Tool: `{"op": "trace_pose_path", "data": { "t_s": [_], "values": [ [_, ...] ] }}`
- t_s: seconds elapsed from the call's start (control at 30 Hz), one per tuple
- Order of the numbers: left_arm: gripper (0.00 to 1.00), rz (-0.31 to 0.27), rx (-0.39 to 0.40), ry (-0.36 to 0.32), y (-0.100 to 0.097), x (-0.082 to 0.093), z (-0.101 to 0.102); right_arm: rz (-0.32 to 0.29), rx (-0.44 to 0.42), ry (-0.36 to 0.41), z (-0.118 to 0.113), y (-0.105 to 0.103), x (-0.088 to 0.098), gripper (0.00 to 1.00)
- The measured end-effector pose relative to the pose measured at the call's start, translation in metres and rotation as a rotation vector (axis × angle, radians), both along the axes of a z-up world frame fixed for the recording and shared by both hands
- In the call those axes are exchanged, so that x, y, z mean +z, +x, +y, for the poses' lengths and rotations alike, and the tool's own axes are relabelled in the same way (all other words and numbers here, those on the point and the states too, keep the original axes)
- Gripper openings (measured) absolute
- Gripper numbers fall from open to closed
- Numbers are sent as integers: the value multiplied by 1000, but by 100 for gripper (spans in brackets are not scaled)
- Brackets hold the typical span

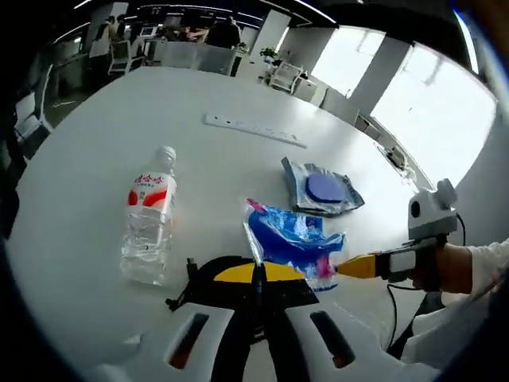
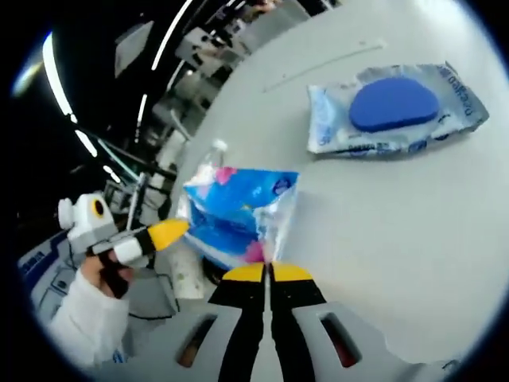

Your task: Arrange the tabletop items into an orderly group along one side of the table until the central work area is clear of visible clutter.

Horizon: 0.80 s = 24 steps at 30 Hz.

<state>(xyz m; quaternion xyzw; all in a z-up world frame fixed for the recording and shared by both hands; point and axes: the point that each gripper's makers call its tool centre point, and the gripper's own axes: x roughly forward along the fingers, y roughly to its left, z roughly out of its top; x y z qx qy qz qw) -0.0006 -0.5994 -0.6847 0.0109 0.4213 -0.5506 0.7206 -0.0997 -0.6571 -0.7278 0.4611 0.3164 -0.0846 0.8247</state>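
Left gripper [image 1: 258, 274], right gripper [image 2: 269, 273]: both clamping blue plastic packet [image 1: 293, 237], holding it stretched between them above white table [image 1: 95, 159]. Water bottle [image 1: 149, 219], blue sponge pack [image 1: 321, 188], white ruler [image 1: 253, 130] lying on table beyond.

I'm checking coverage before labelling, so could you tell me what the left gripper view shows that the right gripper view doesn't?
The left gripper view alone gives the lying water bottle in full, label included; it is just a cap in the other. The right gripper view alone gives the left gripper from outside. Shared: the blue-and-pink packet pinched by both grippers, the pouch with the blue pad, the white strip and the white table.
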Motion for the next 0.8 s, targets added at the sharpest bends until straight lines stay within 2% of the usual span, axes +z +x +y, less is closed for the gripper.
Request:
{"op": "trace_pose_path", "data": {
  "t_s": [0.13, 0.2, 0.23, 0.33, 0.43, 0.47, 0.5, 0.53, 0.57, 0.7, 0.8],
  "values": [
    [0, 21, 5, -38, -6, 12, 0, -76, -55, 32, -8, -5, 15, 0],
    [0, 67, 27, -91, -11, 22, -3, -141, -94, 32, -16, -6, 25, 0],
    [0, 92, 41, -106, -13, 25, -3, -163, -95, 31, -18, -6, 29, 0],
    [0, 92, 46, -128, -16, 32, -4, -206, -85, 6, -20, -8, 38, 5],
    [0, 106, 42, -165, -25, 41, -9, -213, -96, -20, -22, -9, 40, 15],
    [0, 109, 38, -168, -28, 42, -10, -203, -102, -19, -23, -10, 38, 14],
    [0, 108, 36, -172, -31, 43, -11, -200, -99, -20, -23, -11, 38, 4],
    [0, 110, 31, -176, -33, 44, -13, -199, -82, -20, -20, -14, 39, 2],
    [0, 106, 27, -177, -37, 45, -14, -180, -90, -47, -25, -17, 37, 1],
    [0, 82, -9, -166, -46, 43, -16, -191, -97, -33, -27, -26, 43, 0],
    [0, 47, -45, -140, -53, 39, -17, -171, -81, -46, -27, -34, 43, 0]
  ]
}}
